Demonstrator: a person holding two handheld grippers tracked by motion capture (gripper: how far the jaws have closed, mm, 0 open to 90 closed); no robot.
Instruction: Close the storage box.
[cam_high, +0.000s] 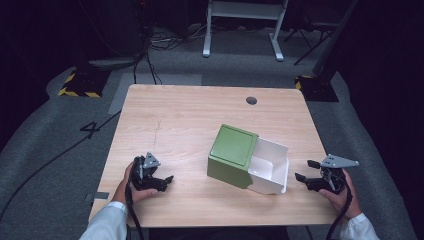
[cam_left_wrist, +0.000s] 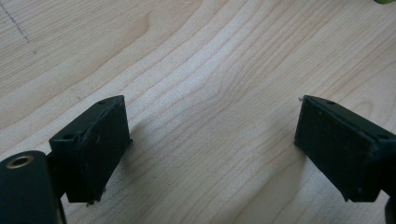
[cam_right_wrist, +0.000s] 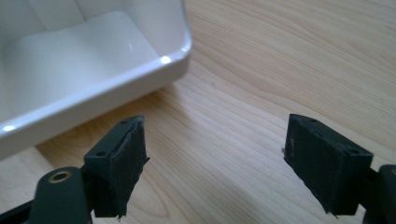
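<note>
The step in hand is judged to be the sliding of the white drawer (cam_high: 270, 167) back into the green box (cam_high: 232, 155), or its removal (which of the 2 cannot be told). A good grasp is best taken on the drawer's near rim (cam_right_wrist: 93, 93), squarely, while the box is steadied. The right gripper (cam_high: 306, 171) is held with jaws wide and empty, just beside the drawer's open end. The left gripper (cam_high: 167, 181) is likewise spread wide over the bare table (cam_high: 175, 115), well apart from the box.
</note>
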